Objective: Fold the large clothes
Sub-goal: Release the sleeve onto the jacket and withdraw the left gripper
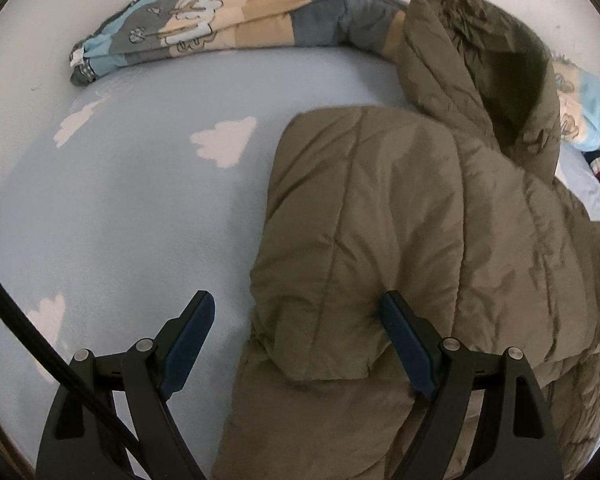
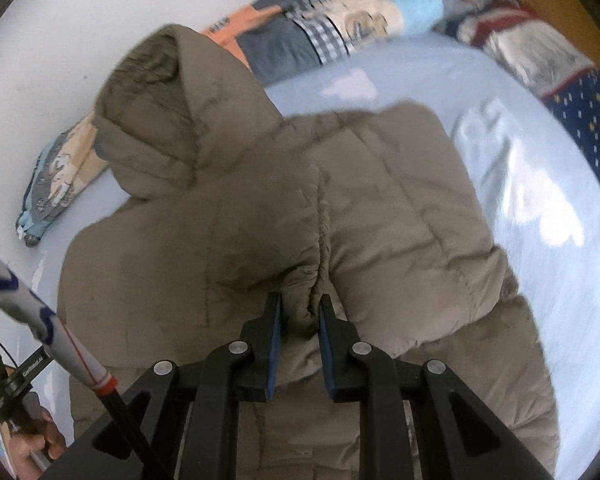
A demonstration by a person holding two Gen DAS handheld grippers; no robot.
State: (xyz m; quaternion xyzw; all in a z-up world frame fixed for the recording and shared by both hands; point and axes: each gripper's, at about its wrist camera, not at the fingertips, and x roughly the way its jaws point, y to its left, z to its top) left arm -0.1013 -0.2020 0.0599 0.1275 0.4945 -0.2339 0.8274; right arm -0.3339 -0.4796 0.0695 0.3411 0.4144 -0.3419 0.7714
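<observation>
An olive-brown puffer jacket (image 1: 400, 220) with a hood (image 1: 472, 60) lies on the light blue bed sheet (image 1: 120, 208). A sleeve is folded over its body. My left gripper (image 1: 296, 312) is open above the jacket's left edge, its right finger resting on the fabric and its left finger over the sheet. In the right wrist view the jacket (image 2: 260, 208) fills the middle, hood (image 2: 168, 112) at upper left. My right gripper (image 2: 300, 312) is shut on a bunched ridge of the jacket where the folded sleeve meets the body.
A rolled patterned quilt (image 1: 220, 20) lies along the white wall behind the bed. More patterned bedding (image 2: 340, 12) and a navy and red knitted item (image 2: 580, 112) lie at the right. The other hand's tool pole (image 2: 60, 332) crosses the lower left.
</observation>
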